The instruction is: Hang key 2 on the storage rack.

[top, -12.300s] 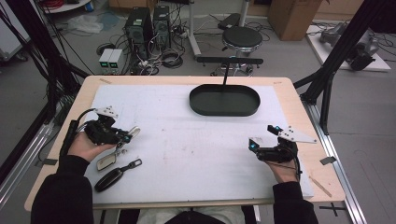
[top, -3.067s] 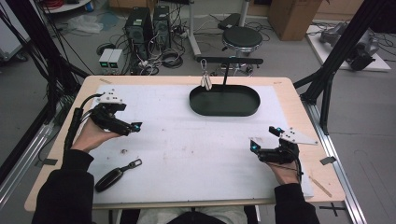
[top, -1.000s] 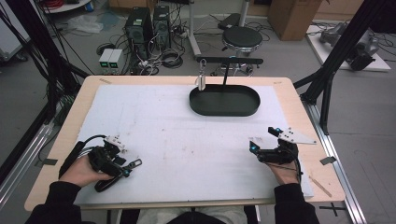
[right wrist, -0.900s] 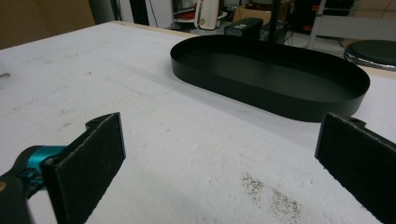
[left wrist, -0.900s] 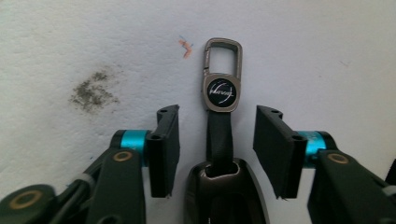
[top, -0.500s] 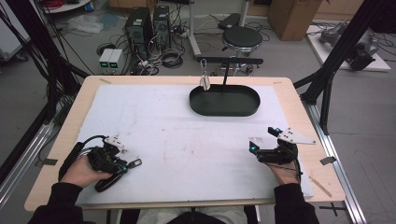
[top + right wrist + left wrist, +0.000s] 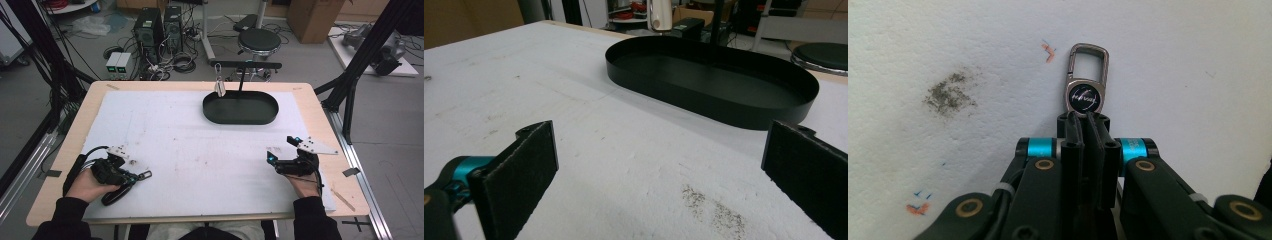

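White mat: left tool newly clamping key fob

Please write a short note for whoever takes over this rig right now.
Left gripper: shut on the black key fob near the table's front left corner; its metal carabiner clip sticks out past the fingers.
Right gripper: open, empty, resting at front right.
Black oval tray: far centre, empty. One keychain already hangs from the stand's bar above it.
Left, likely: lift the fob and hang it on the bar too.
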